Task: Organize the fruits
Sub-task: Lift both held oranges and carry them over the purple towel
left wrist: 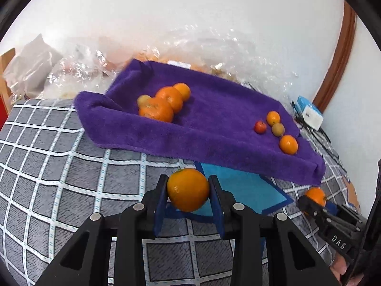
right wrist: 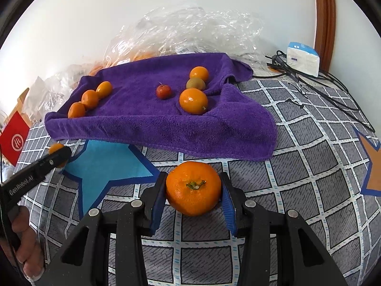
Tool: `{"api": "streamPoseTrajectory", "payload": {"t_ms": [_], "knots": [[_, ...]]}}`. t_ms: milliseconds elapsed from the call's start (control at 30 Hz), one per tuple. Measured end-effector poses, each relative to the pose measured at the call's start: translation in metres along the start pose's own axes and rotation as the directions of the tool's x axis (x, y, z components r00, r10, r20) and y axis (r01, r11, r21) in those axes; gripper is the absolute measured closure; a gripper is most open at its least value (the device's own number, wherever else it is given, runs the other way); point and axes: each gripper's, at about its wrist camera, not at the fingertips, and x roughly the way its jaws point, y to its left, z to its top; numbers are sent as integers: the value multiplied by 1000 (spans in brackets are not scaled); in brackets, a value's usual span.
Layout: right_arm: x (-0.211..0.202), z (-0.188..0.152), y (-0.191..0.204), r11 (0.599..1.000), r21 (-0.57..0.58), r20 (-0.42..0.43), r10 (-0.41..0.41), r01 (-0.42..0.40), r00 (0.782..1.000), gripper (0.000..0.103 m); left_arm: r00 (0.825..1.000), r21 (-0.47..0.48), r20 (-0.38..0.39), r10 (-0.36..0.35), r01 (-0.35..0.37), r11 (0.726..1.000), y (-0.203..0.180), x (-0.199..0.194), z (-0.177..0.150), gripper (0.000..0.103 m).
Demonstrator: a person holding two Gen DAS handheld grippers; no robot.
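My left gripper (left wrist: 188, 189) is shut on an orange (left wrist: 188, 191), held above the checked bedcover. My right gripper (right wrist: 193, 188) is shut on a mandarin (right wrist: 193, 188) with its stem facing the camera; it also shows in the left wrist view (left wrist: 315, 196). A purple towel (right wrist: 147, 119) lies ahead. On its left side is a row of three oranges (right wrist: 90, 99), with a small greenish fruit (left wrist: 144, 100) beside them. On its right side lie two oranges (right wrist: 193, 101), a kiwi (right wrist: 195, 84) and a small red fruit (right wrist: 163, 91).
Crumpled clear plastic bags (right wrist: 190, 31) lie behind the towel against the white wall. A tissue pack (right wrist: 303, 58) and black cables (right wrist: 316, 81) sit at the back right. A red bag (right wrist: 14, 140) stands at the left. A brown wooden frame (right wrist: 325, 12) rises on the right.
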Motion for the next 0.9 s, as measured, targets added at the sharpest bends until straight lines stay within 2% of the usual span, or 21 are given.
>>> {"api": "streamPoseTrajectory", "payload": {"t_ms": [233,400,600,900], "knots": [[-2,-1,1,1000,0,9,5,-5,1000,61,999,-47,42,-32,33,998,8,-8,5,71],[-2,-1,5,1000,-14,12,-1,1,1000,61,997,-59,71,-29,33,998,12,-14,6,71],[-5,-2,4,1000,-16,17,-9,9,1000,61,997,-82,73,-39,45,996,16,-15,8,71],[-7,-1,0,1000,-2,28,-11,12,1000,61,996,-68,85,1,4,998,15,-14,5,71]]}}
